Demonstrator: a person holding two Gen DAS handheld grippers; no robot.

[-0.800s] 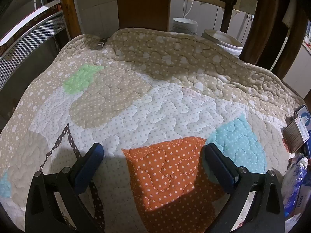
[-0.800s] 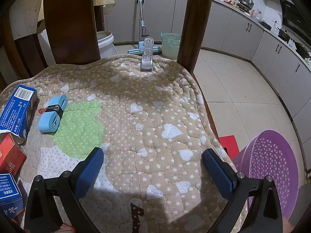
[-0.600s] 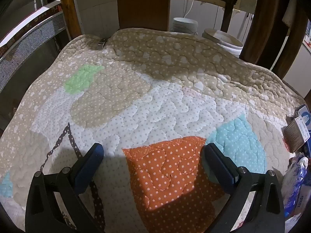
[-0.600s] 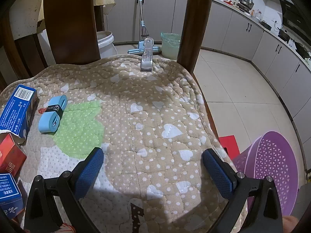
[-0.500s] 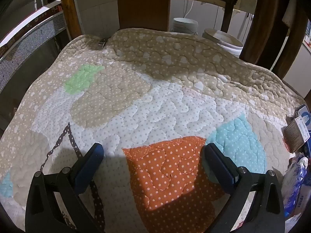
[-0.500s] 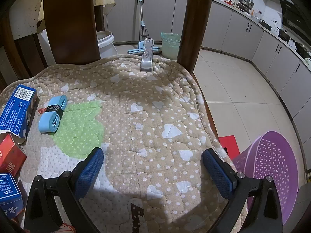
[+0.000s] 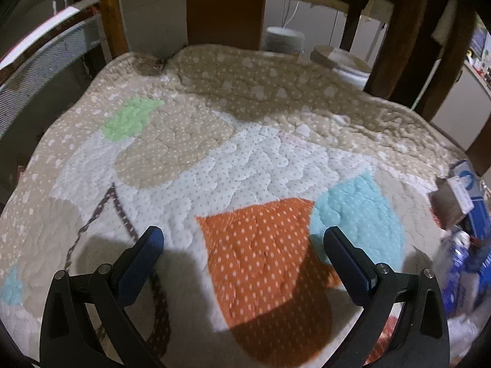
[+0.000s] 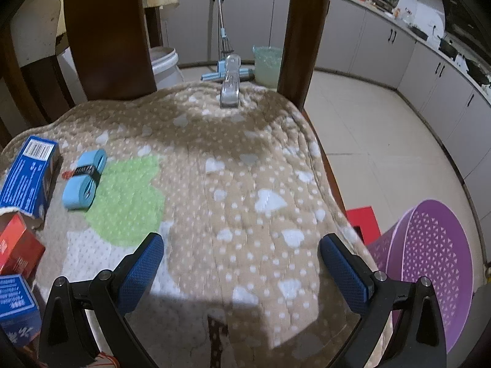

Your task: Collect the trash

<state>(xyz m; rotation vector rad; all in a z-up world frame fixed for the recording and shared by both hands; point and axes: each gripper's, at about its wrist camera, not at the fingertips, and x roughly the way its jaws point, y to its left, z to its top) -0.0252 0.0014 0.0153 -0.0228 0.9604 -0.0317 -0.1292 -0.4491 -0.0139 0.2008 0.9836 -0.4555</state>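
A quilted dotted cloth [image 7: 245, 159] covers the table. In the left wrist view my left gripper [image 7: 244, 245] hovers open over its orange patch, nothing between the fingers. At that view's right edge lie a blue-and-brown box [image 7: 457, 196] and a blue-white wrapper [image 7: 457, 263]. In the right wrist view my right gripper [image 8: 242, 251] is open over the beige cloth [image 8: 245, 184], also holding nothing. To its left lie a blue box [image 8: 29, 173], a light blue tape roll [image 8: 84, 179], a red box [image 8: 17, 250] and another blue box [image 8: 15, 302].
A purple perforated basket [image 8: 429, 263] stands on the floor, right of the table edge, beside a red object [image 8: 363, 220]. A metal clip [image 8: 230, 82] pins the cloth's far edge. Dark wooden chair posts [image 8: 307, 30], white buckets [image 7: 340, 61] and kitchen cabinets lie beyond.
Both views have shifted slightly and blurred, the left wrist view drifting so the items at its right edge show more. Both grippers remain open.
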